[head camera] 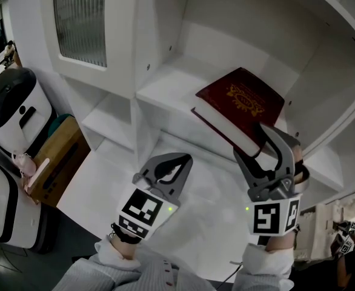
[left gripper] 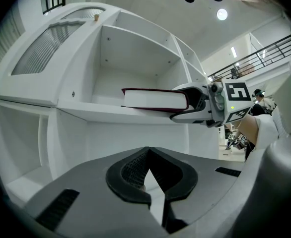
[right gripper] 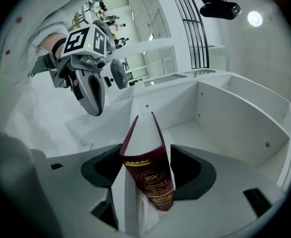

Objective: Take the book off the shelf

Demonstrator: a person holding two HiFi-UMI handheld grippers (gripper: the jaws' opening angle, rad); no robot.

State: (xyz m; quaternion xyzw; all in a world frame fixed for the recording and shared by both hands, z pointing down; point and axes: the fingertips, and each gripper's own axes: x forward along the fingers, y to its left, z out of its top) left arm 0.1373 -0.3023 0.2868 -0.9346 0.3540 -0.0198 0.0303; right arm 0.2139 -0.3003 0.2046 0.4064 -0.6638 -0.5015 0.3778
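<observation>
Right gripper nearest, jaws clamped on near corner of dark red book, one jaw above cover, one below. Book lies flat on white shelf, gripped corner jutting past front edge. Gold emblem on cover. Left gripper near, lower than shelf, jaws together, holding nothing.
</observation>
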